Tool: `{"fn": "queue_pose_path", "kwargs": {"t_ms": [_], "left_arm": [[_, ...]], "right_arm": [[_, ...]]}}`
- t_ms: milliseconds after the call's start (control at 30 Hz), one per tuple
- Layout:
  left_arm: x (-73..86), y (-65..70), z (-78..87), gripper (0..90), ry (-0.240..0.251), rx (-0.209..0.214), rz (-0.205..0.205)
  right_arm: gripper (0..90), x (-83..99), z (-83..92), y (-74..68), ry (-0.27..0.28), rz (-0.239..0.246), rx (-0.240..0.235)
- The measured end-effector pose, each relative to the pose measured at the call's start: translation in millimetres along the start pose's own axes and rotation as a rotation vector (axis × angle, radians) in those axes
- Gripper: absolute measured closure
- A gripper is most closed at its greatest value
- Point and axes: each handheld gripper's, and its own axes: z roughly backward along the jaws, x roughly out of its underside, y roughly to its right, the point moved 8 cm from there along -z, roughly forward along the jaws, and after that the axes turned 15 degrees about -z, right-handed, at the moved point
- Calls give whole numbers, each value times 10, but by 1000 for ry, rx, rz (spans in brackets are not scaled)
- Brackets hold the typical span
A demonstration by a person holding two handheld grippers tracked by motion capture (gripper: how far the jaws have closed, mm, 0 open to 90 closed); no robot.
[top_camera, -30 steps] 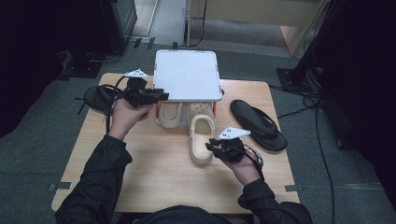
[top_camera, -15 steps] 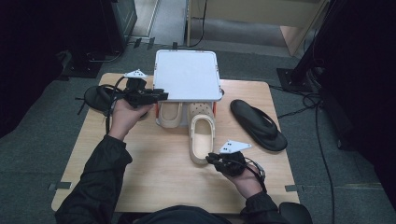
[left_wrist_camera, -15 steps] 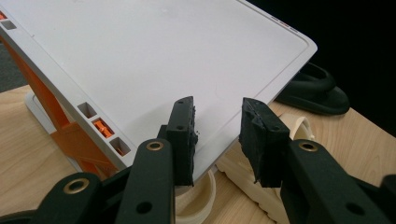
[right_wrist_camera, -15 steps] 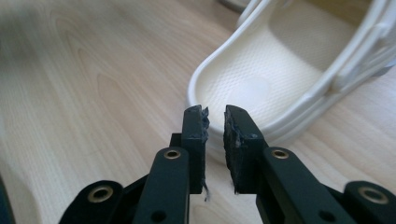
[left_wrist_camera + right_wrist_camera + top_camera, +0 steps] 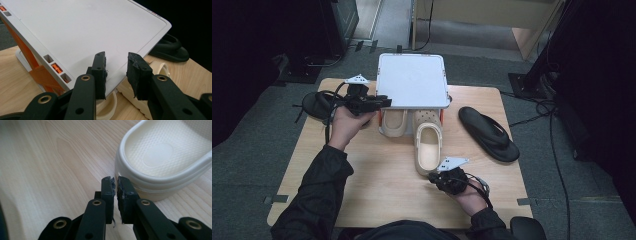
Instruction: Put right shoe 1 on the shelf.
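The cream clog (image 5: 428,145) lies near the middle of the surface (image 5: 377,180), its toe tucked under the front edge of the white rack (image 5: 413,80) and its open heel facing the person's edge. Its long axis runs from the far edge to the near edge, toe pointing away. A second cream clog (image 5: 393,121) sits beside it on the left, further under the rack.

The right gripper (image 5: 443,181) is by far the nearer hand — it sits just off the clog's heel, toward the near edge. In the right gripper view the heel rim (image 5: 160,182) lies just ahead and to the right of the fingers (image 5: 108,191), close to one pad but not between them. Those fingers have just been closing and now stand almost shut, a thin slit between the pads, holding nothing.

The left gripper (image 5: 379,103) hovers at the rack's left front corner. Its fingers (image 5: 99,72) have also been closing, yet a clear gap remains; the rack's edge sits near one pad, nothing gripped.

Judging by this, the next move turns on the right fingers meeting the heel.

A black sandal (image 5: 488,133) lies toward the right edge, another (image 5: 316,104) at the left edge.
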Motion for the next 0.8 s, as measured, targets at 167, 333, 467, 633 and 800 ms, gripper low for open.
{"fn": "queue_pose_path", "kwargs": {"t_ms": [167, 333, 467, 633, 800], "left_arm": [[1, 7, -5, 708, -1, -3, -11], [2, 9, -6, 710, 0, -1, -9], [2, 10, -8, 713, 3, -3, -11], [4, 8, -7, 717, 5, -4, -11], [3, 9, -9, 722, 6, -2, -8]], "right_arm": [[841, -26, -51, 30, -5, 14, 22], [855, -41, -56, 34, -5, 25, 23], [856, -61, -66, 17, 2, 38, 29], [856, -102, -83, 24, 18, 49, 43], [857, -161, -96, 98, 35, 25, 60]]}}
